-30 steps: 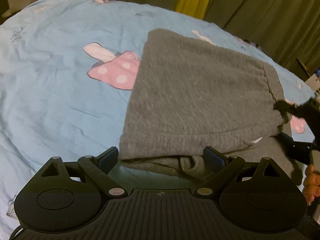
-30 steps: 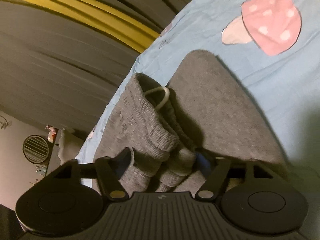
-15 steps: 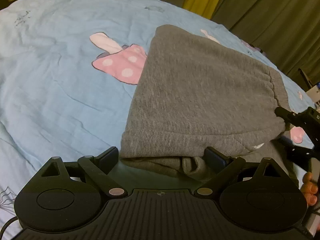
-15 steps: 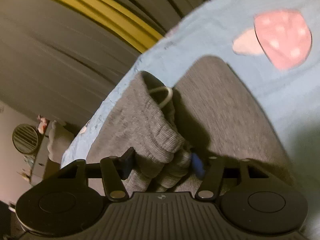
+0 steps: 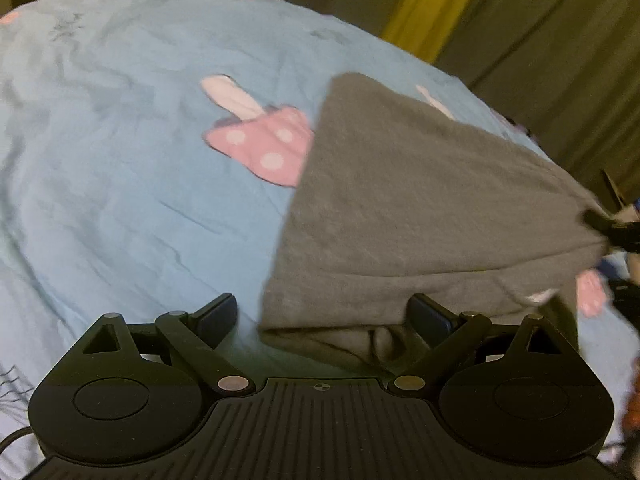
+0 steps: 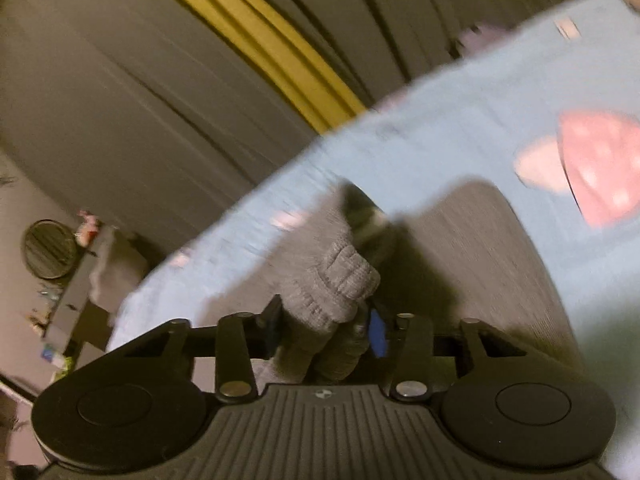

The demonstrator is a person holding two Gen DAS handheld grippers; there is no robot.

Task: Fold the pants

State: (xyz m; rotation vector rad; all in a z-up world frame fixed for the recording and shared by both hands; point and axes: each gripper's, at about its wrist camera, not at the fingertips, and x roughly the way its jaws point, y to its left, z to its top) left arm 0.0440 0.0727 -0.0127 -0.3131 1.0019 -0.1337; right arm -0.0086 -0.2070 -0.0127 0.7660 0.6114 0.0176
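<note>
The grey knit pants [image 5: 420, 208] lie folded in layers on a light blue bed sheet [image 5: 120, 184]. My left gripper [image 5: 324, 316] is open, its fingers either side of the near folded edge, the fabric's left corner between them. In the right wrist view my right gripper [image 6: 326, 328] is shut on the bunched ribbed waistband of the pants [image 6: 340, 280] and lifts it off the bed. The right gripper's dark tip shows in the left wrist view [image 5: 612, 232] at the pants' right corner.
Pink mushroom prints [image 5: 264, 144] mark the sheet left of the pants. Olive and yellow curtains [image 6: 248, 40] hang behind the bed. A round fan [image 6: 50, 248] and cluttered furniture stand beyond the bed's far side.
My right gripper has closed tighter on the waistband and lifted it, tilting the view. My left gripper stays open at the near fold, and the pants' right corner has risen.
</note>
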